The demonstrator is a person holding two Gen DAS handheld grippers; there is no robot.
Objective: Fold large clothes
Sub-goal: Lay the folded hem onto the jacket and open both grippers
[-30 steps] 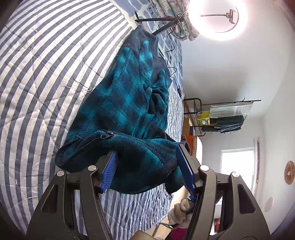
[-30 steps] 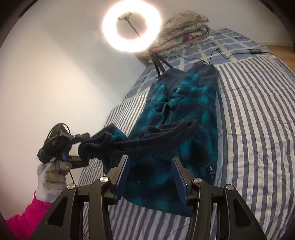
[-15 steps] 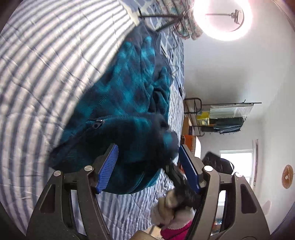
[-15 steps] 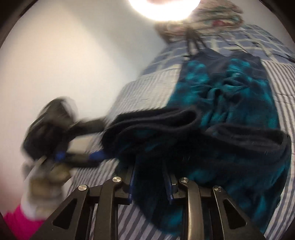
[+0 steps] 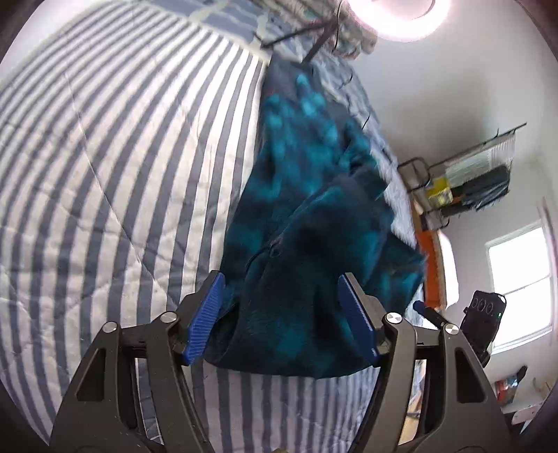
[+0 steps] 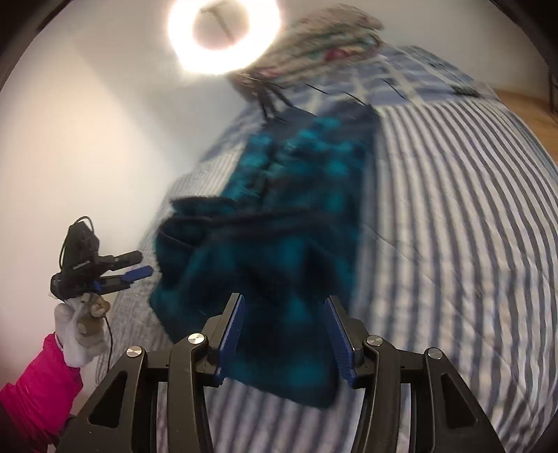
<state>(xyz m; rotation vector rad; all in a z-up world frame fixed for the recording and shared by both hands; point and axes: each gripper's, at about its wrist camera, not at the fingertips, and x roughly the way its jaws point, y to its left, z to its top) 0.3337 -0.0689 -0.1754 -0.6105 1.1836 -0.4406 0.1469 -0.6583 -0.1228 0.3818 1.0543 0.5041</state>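
A teal and dark plaid fleece jacket (image 5: pixel 307 244) lies lengthwise on the striped bedcover (image 5: pixel 104 174), its near part folded over in a thick bundle. My left gripper (image 5: pixel 280 282) hovers open over that near end; the pads do not press the cloth. In the right wrist view the fleece (image 6: pixel 279 251) is blurred. The right gripper (image 6: pixel 284 299) is above its near hem, jaws opening, with cloth seen between the pads but not pinched. The left gripper (image 6: pixel 139 264) shows there too, empty, just left of the fleece, held by a gloved hand (image 6: pixel 80 331).
A ring light (image 6: pixel 223 31) on a tripod and a stack of folded quilts (image 6: pixel 324 45) stand at the bed's far end, with cables running across the cover. A metal rack (image 5: pixel 470 174) and a window (image 5: pixel 519 278) are beyond the bed's right side.
The right gripper closed on a raised fold of fleece, then opened again, and the fold has dropped. The left gripper let the dark sleeve end go, sank and rolled.
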